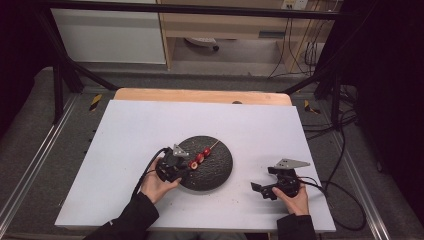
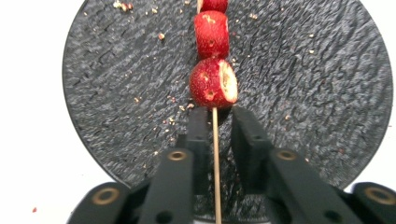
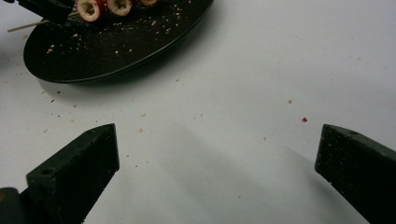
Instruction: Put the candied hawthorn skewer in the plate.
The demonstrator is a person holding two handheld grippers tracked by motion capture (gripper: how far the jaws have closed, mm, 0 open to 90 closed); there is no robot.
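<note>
- I see the white table (image 1: 150,130) spread under everything, with crumbs scattered on it near the plate.
- On it, a little to my side of centre, sits the round dark plate (image 1: 220,170), its textured face dotted with pale crumbs.
- My left tongs (image 1: 181,172) sit at the plate's near-left edge, held in the left hand (image 1: 155,185), a dark sleeve behind it.
- My right tongs (image 1: 264,191) rest low over bare table to the right of the plate, well apart from it, in the right hand (image 1: 295,200).
- The skewer (image 2: 215,154), a thin wooden stick, lies across the plate, running from the left tongs toward the plate's far side.
- Red fruit pieces (image 2: 212,84) are threaded on it in a row; the nearest one shows a pale cut face and sits just beyond the tips of the left tongs.
- In the left gripper view the stick runs between the two black jaws, and I see a gap on each side of it, so the left tongs stand slightly parted and not pressing on the skewer (the stick looks nearer the left-hand jaw).
- In the right gripper view the two jaws stand wide apart with nothing but table between them: the right tongs are open.
</note>
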